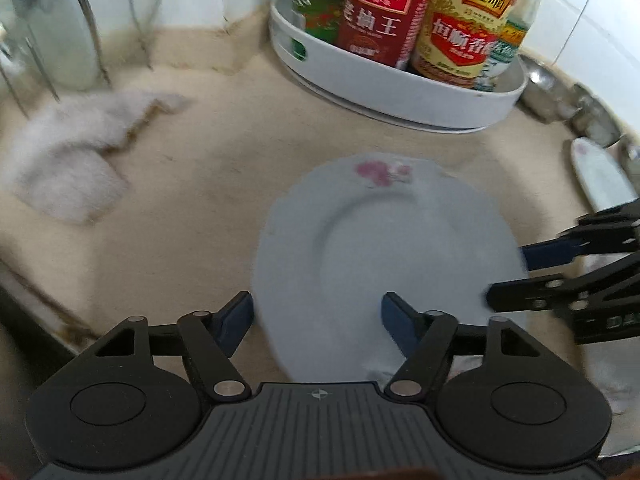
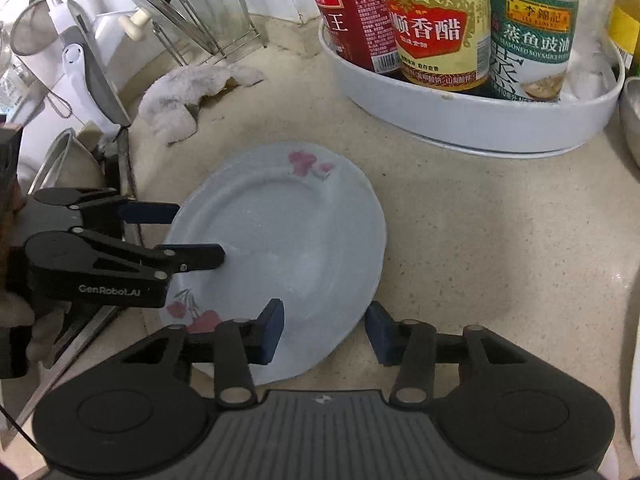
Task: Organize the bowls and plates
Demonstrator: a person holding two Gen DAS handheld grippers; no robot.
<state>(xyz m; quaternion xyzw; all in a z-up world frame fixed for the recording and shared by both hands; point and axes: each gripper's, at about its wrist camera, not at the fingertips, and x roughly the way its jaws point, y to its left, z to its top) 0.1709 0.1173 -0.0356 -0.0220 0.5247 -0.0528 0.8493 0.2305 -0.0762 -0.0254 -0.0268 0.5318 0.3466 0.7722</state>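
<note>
A glossy, pale blue scalloped plate (image 2: 288, 248) with pink flower prints lies flat on the speckled beige stone surface (image 2: 480, 248), its rim straddled by the wide-open left gripper (image 1: 318, 318) and wide-open right gripper (image 2: 325, 330), neither clamping it.

Your open counter (image 2: 480, 216) lies right of the plate (image 2: 280, 240), while the bottle tray (image 2: 472, 120) blocks the far side, the rag (image 2: 180, 100) and rack (image 2: 208, 36) crowd far-left, and the left gripper (image 2: 176, 236) covers the plate's left rim.
</note>
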